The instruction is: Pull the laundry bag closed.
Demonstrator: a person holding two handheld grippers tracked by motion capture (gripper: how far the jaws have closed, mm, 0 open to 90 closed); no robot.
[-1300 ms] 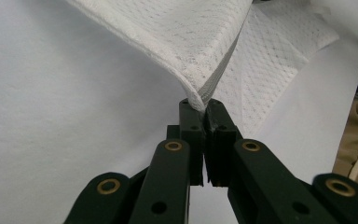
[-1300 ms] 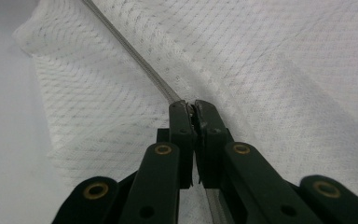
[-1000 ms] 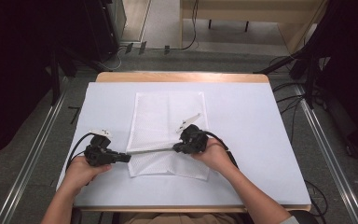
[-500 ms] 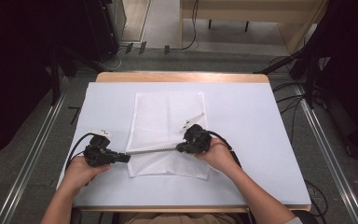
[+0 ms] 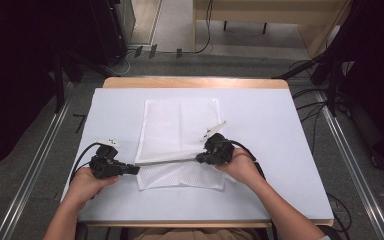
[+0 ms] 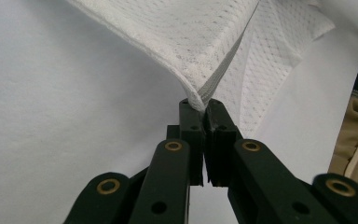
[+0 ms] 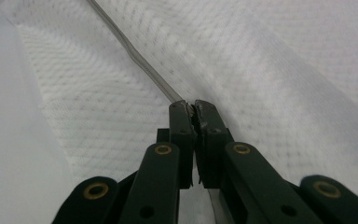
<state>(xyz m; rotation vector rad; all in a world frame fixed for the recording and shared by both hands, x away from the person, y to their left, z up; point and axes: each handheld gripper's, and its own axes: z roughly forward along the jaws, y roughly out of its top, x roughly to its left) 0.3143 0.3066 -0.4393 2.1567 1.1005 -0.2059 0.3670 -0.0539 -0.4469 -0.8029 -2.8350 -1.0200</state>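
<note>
A white mesh cloth point(image 5: 180, 127) lies flat in the middle of the table, and its near part is folded back over a lower layer. My left gripper point(image 5: 136, 170) is shut on the cloth's left near corner point(image 6: 191, 42), which rises from between its tips point(image 6: 204, 103). My right gripper point(image 5: 199, 159) is shut on the right end of the same edge. In the right gripper view its tips point(image 7: 193, 106) pinch the thin hem, with cloth point(image 7: 270, 70) spread beyond. The lifted edge runs taut between the two grippers, just above the table.
The table is covered with a white sheet point(image 5: 280, 130), and a wooden rim point(image 5: 195, 82) shows at the far side. Cables point(image 5: 80, 160) trail from both grippers. Metal rails and dark equipment stand on the floor to either side.
My right gripper has shifted slightly to the right with the cloth edge, which now looks straighter. The left gripper has stayed in place.
</note>
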